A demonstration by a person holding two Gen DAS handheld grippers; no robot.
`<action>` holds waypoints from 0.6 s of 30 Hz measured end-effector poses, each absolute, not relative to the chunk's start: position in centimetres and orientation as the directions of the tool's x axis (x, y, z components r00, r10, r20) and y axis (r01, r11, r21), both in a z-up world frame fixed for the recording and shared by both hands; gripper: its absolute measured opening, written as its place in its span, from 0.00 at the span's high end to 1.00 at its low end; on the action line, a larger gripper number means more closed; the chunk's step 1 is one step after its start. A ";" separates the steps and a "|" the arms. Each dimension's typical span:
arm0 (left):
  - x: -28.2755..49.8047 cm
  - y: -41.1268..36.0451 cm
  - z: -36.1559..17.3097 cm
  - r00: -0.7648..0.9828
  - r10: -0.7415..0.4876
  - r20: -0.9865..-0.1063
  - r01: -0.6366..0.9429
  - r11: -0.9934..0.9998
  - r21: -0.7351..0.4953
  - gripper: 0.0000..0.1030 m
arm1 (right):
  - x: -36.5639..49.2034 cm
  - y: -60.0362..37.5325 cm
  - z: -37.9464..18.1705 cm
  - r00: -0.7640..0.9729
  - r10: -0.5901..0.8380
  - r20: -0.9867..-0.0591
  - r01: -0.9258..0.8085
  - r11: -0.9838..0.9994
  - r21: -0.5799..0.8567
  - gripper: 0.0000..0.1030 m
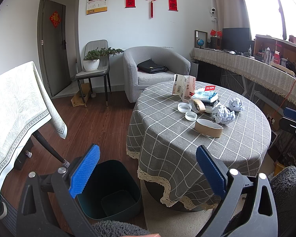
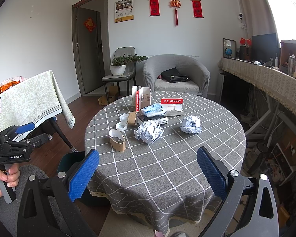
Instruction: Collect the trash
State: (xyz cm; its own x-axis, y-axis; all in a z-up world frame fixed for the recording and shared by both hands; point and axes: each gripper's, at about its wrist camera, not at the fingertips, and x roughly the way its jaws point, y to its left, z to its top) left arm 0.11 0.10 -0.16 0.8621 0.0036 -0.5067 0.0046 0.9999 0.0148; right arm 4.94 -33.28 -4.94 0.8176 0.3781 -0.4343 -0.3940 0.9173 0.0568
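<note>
Both hand-held grippers, left and right, gape empty short of the trash clustered mid-tabletop; light crumpled paper may skid away under one-sided contact, missing the bin below.

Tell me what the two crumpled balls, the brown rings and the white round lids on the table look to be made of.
Crumpled balls: thin matte white paper with bluish tints, sharply creased. Brown rings: likely cardboard tape cores, dull tan, one with a torn white lining. White round lids: probably smooth moulded plastic.
</note>
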 end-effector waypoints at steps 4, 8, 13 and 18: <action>0.1 0.0 -0.2 0.862 0.003 -0.507 0.005 1.000 0.015 0.03 | 4.9 -33.3 -4.9 0.818 0.378 -0.434 -0.394 0.917 0.056 0.03; 0.1 0.0 -0.2 0.862 0.003 -0.507 0.005 1.000 0.014 0.03 | 4.9 -33.3 -4.9 0.817 0.378 -0.435 -0.394 0.917 0.057 0.03; 0.1 -0.1 -0.4 0.861 0.005 -0.509 0.003 1.000 0.014 0.03 | 5.1 -33.2 -5.0 0.818 0.377 -0.435 -0.393 0.918 0.055 0.03; 0.3 -0.9 -0.4 0.851 0.039 -0.523 -0.012 0.998 0.055 0.03 | 4.6 -33.2 -4.3 0.826 0.342 -0.448 -0.379 0.926 0.008 0.03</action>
State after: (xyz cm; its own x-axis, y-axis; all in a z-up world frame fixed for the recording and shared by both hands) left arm 0.26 -0.93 -0.45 0.8514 0.0395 -0.5230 -0.0124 0.9984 0.0552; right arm 4.65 -33.18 -4.25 0.8264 0.3417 -0.4476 -0.3785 0.9255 0.0077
